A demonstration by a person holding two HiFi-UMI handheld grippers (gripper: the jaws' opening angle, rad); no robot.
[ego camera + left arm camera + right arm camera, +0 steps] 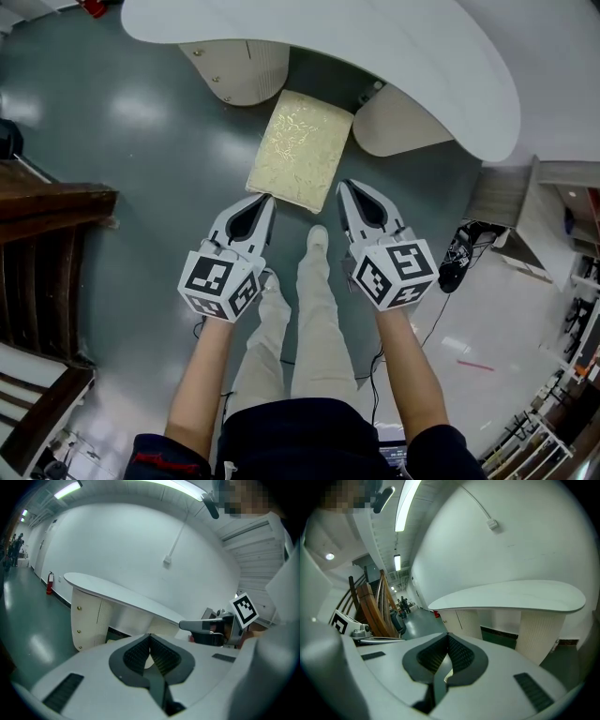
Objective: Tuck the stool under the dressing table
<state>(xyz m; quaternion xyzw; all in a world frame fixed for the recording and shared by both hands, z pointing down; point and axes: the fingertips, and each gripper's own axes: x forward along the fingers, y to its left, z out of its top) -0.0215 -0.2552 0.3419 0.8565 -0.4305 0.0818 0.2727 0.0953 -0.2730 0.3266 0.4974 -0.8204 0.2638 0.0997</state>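
Observation:
The stool [300, 148] has a pale gold cushion and stands on the grey floor, its far end just under the edge of the white dressing table top [375, 47]. My left gripper [266, 199] hovers by the cushion's near left corner, my right gripper [342, 186] by its near right corner. Both are shut with nothing between the jaws, and whether either touches the cushion cannot be told. In the left gripper view the shut jaws [150, 635] point at the table top [117, 595] and its ribbed left pedestal [86, 620]. In the right gripper view the shut jaws [448, 635] face the table [511, 597].
Two cream ribbed pedestals [248, 70] [398, 122] flank the gap under the table. Dark wooden furniture [37, 244] stands at the left. A black device with cables [457, 258] lies on the floor at the right, beside white steps [525, 216]. The person's legs [309, 319] stand behind the stool.

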